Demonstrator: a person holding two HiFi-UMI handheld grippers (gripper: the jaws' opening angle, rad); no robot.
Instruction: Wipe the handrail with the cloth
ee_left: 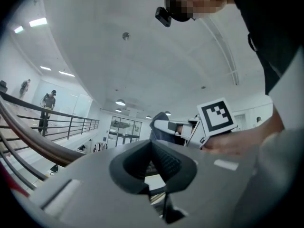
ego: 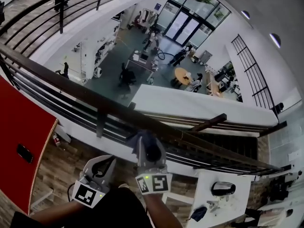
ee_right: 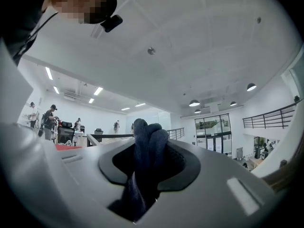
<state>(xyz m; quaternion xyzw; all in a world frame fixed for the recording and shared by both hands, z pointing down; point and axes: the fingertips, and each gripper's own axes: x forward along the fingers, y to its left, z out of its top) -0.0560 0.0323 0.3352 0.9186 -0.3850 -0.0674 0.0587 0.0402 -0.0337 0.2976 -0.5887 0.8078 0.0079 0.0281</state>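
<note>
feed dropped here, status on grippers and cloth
Right gripper shut on cloth, up by the handrail. Left gripper shut, empty, off the rail. No obstruction seen.

Round wooden table (ego: 182,75) far below, red panel (ego: 23,132) at left

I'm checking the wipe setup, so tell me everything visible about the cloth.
The cloth is dark navy, soft-looking fabric, bunched into thick folds rather than spread flat. The right hand-held gripper is shut on it, with a rounded wad poking out past the jaws and a tail hanging below them. In the head view it sits at the dark top handrail, apparently pressed against it, though contact is hard to confirm.
</note>
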